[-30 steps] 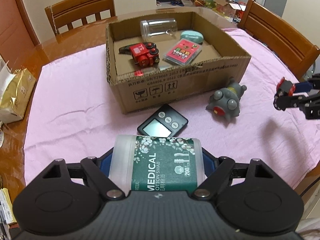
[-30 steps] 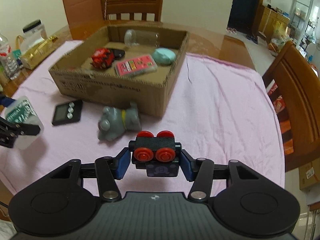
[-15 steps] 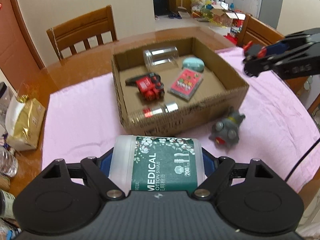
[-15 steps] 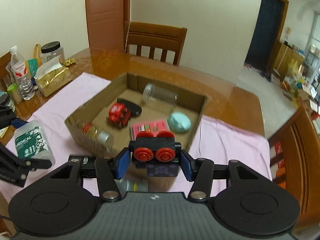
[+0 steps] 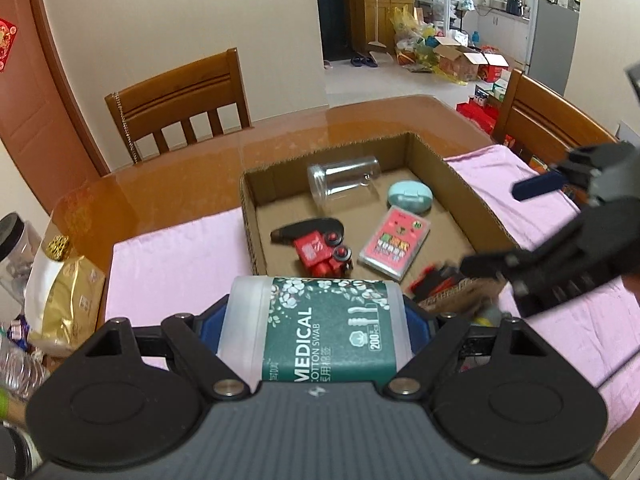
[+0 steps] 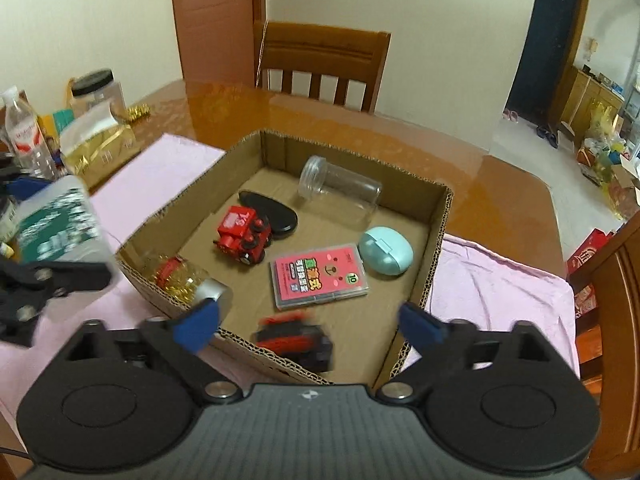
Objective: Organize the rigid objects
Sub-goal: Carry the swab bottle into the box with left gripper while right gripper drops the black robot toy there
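Note:
My left gripper is shut on a clear cotton swab box with a green label, held just in front of the cardboard box. My right gripper hangs over the near edge of the cardboard box, its jaws opening wide. A black toy car with red wheels is blurred below the jaws, free of the pads, inside the box by the front wall. The left wrist view shows the same toy car under the right gripper.
The box holds a clear jar, a mint case, a pink card pack, a red toy train and a bottle of gold beads. A pink cloth covers the table. Chairs stand around it. A gold bag and bottles sit at the left.
The right gripper has opened and let go of the black toy car, which now drops into the box. Both grippers have risen and closed in on the box.

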{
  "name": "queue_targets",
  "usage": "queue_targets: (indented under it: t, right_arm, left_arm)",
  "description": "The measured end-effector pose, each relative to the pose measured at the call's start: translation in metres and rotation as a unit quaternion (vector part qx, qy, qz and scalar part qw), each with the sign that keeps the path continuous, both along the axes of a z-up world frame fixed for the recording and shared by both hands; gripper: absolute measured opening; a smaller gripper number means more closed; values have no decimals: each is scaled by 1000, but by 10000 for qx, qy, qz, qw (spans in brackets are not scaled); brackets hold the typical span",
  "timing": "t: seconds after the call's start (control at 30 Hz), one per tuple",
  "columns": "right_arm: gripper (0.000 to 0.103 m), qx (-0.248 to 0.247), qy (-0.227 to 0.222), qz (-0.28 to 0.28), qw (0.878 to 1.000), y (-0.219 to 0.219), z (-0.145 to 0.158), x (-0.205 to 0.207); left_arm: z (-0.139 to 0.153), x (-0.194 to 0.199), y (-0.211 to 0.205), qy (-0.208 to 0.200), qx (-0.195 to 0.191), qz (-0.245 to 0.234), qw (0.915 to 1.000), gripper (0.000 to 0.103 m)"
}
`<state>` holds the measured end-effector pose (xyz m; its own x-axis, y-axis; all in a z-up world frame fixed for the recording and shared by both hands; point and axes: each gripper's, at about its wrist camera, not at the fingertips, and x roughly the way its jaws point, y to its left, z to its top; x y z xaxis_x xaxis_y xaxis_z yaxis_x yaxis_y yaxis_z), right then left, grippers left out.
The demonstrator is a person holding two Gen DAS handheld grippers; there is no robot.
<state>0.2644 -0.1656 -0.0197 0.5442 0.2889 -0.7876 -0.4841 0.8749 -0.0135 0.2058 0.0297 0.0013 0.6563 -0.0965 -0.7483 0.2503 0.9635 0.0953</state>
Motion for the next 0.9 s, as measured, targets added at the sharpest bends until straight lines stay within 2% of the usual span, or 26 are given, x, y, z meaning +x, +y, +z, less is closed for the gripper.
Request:
queue_targets:
  t: [0.47, 0.73, 0.9]
  right_arm:
    - [103, 293, 122, -936, 9951, -25, 8, -43]
    - [103, 178, 86, -1222, 9923, -41, 5, -61]
    - [103, 178, 121, -1401, 9899, -52, 4, -65]
  left_arm:
    - [-5, 77, -42, 40, -173, -130, 9998, 83]
    - [-29, 86, -93, 248, -166, -600, 9978, 83]
    - [-41, 88, -114, 327, -199, -729, 9966, 83]
